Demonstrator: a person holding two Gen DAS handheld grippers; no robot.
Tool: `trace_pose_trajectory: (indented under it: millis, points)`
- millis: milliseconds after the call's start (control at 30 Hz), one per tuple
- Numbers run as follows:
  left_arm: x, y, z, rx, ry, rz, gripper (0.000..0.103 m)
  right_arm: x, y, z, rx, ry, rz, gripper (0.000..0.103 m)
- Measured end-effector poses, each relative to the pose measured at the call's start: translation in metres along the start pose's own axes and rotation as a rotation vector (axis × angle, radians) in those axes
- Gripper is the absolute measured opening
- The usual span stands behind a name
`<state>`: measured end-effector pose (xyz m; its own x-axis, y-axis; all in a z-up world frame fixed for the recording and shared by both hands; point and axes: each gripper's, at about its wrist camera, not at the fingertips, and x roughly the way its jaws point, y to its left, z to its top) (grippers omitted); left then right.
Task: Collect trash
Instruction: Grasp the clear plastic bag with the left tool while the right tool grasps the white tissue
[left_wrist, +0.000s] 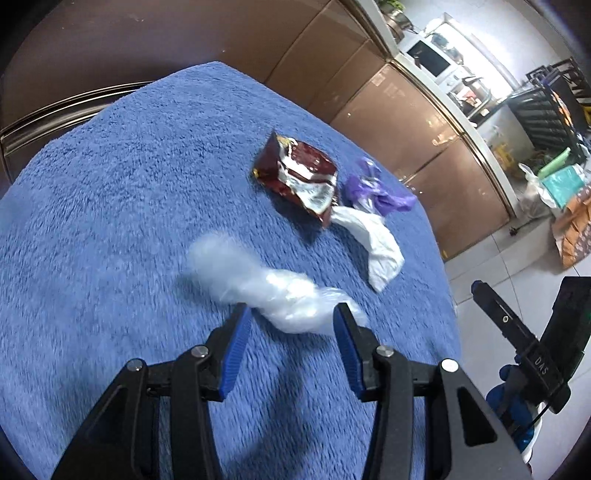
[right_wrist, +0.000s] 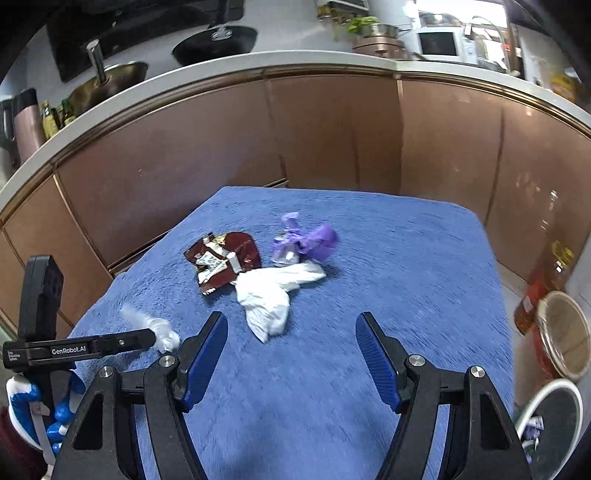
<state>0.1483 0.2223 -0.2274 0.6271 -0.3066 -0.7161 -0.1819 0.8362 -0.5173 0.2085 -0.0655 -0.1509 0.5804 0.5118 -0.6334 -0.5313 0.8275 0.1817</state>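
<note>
On the blue fleece-covered table (left_wrist: 110, 221) lie a dark red snack wrapper (left_wrist: 299, 173), a crumpled purple wrapper (left_wrist: 380, 192), a white crumpled tissue (left_wrist: 373, 240) and a clear plastic bag (left_wrist: 280, 291). My left gripper (left_wrist: 291, 325) is open, its tips on either side of the clear plastic bag's near end. My right gripper (right_wrist: 291, 332) is open and empty, just short of the white tissue (right_wrist: 269, 295). The right wrist view also shows the red wrapper (right_wrist: 225, 258), purple wrapper (right_wrist: 306, 243), plastic bag (right_wrist: 159, 328) and the left gripper's side (right_wrist: 122, 343).
Brown cabinet fronts (right_wrist: 332, 129) under a white counter (right_wrist: 258, 62) stand behind the table. A bin with a dark liner (right_wrist: 554, 417) and a round basket (right_wrist: 565, 332) sit on the floor at the table's right. The right gripper (left_wrist: 517, 332) shows off the table's right edge.
</note>
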Motion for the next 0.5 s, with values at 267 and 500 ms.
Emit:
trace_pose_trajectory:
  millis: [267,500]
  points:
    - [0.02,0.002,0.022,-0.011,0.01,0.009,0.044,0.053,0.025,0.019,-0.126,0.032,0.091,0.07]
    - [0.036,0.002,0.039,-0.026,0.011,-0.004,0.044,0.096,0.026,0.021,-0.168,0.083,0.106,0.07]
